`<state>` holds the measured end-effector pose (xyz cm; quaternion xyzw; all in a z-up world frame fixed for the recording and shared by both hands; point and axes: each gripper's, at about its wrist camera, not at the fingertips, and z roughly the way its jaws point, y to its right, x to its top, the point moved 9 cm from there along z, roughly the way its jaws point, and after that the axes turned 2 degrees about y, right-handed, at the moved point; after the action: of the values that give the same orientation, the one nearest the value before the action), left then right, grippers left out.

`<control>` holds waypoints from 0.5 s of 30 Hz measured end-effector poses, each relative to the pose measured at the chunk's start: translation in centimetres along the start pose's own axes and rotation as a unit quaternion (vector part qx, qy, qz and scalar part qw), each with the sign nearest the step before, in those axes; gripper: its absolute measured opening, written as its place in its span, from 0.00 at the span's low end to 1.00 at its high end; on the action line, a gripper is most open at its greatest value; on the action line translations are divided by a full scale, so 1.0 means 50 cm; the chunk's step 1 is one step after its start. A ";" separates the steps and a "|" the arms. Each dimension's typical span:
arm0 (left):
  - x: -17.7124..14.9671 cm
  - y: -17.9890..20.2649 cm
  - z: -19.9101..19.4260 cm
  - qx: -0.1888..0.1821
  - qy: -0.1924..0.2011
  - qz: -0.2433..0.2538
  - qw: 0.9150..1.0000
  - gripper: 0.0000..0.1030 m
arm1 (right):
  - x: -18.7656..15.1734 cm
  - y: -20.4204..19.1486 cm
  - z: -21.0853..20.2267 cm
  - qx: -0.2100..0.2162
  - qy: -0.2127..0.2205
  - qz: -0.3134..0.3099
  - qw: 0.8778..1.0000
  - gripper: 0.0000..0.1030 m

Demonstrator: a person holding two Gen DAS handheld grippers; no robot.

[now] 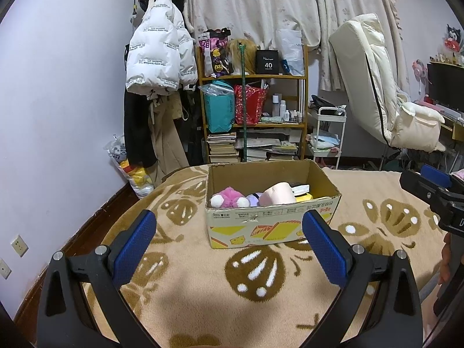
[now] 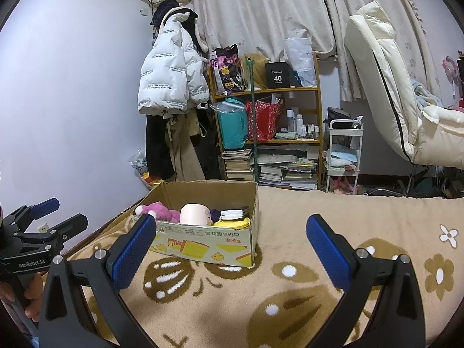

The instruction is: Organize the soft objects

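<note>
Several soft toys already sit inside the cardboard box (image 1: 269,217) on the bed (image 1: 290,304); both the left hand-held gripper (image 1: 229,237) and right hand-held gripper (image 2: 232,240) gape empty before it, so sorting looks nearly finished.

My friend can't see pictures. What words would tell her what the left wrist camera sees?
An open brown cardboard box sits on a tan flower-patterned blanket, holding a pink and white plush toy and a pale pink soft object. The open left gripper frames it with blue pads; the right gripper shows at the right edge.

Open blanket (image 1: 203,275) before both claws; cardboard box (image 1: 269,217) ahead, top unobstructed.
</note>
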<state>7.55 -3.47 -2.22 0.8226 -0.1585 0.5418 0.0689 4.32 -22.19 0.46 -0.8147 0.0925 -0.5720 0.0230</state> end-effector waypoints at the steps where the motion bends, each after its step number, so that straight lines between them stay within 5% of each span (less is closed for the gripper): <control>1: -0.001 0.001 0.000 -0.001 0.000 0.001 1.000 0.97 | 0.000 0.001 0.000 0.001 0.000 0.000 1.000 1.00; 15: -0.013 0.006 -0.001 -0.013 -0.001 0.010 1.000 0.97 | 0.002 0.000 -0.001 0.002 0.001 0.000 1.000 1.00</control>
<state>7.16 -3.61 -2.83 0.8207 -0.1738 0.5393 0.0738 4.32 -22.23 0.58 -0.8140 0.0916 -0.5731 0.0242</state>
